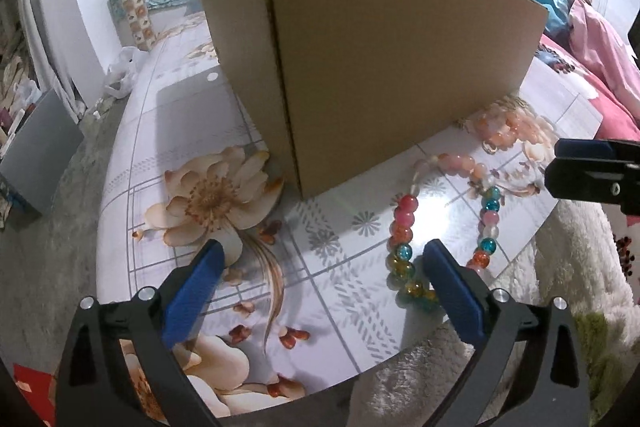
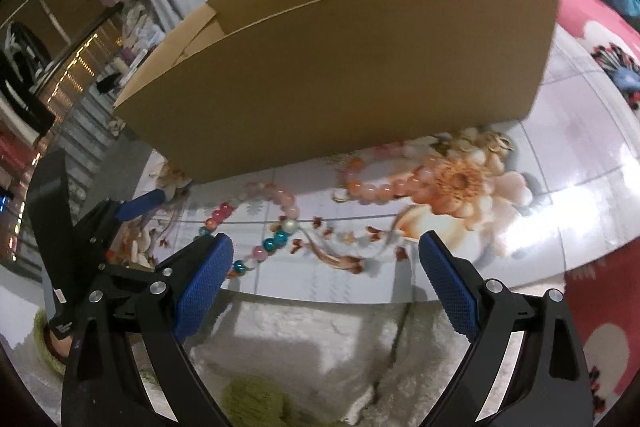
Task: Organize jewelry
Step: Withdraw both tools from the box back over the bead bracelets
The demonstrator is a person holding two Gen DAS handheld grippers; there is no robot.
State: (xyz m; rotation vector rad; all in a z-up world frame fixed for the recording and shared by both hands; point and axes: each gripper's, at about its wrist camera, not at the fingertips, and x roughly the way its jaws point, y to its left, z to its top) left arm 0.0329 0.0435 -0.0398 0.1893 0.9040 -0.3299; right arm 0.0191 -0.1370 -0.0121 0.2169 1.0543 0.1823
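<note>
Nearest, the left gripper [image 1: 322, 267] stands spread wide with nothing between its blue pads [image 1: 192, 291], hovering over the flower-print table [image 1: 340, 235] near its front rim. The multicoloured bead necklace [image 1: 404, 239] lies in a loop flat on the table, and its lower beads sit just beside the right-hand pad, so the jaws look set up to straddle the strand from above rather than to scoop it. The right gripper [image 2: 326, 267] is also spread and empty, held over the fluffy rug [image 2: 320, 339] just off the table edge, probably kept back so the two tools do not crowd one strand.

Farther in, a peach bead bracelet [image 2: 384, 187] rests near the foot of the cardboard box [image 2: 340, 67], partly lost against the printed flower. The box stands open at the top, which suits it as the place for the jewelry to go, though its inside floor is hidden.

Room is tight: the necklace lies close to the table's rounded front edge, so a drag toward the person could spill it onto the rug. The tall near wall of the box calls for a clear lift over its rim. Left of the box the table lies open
</note>
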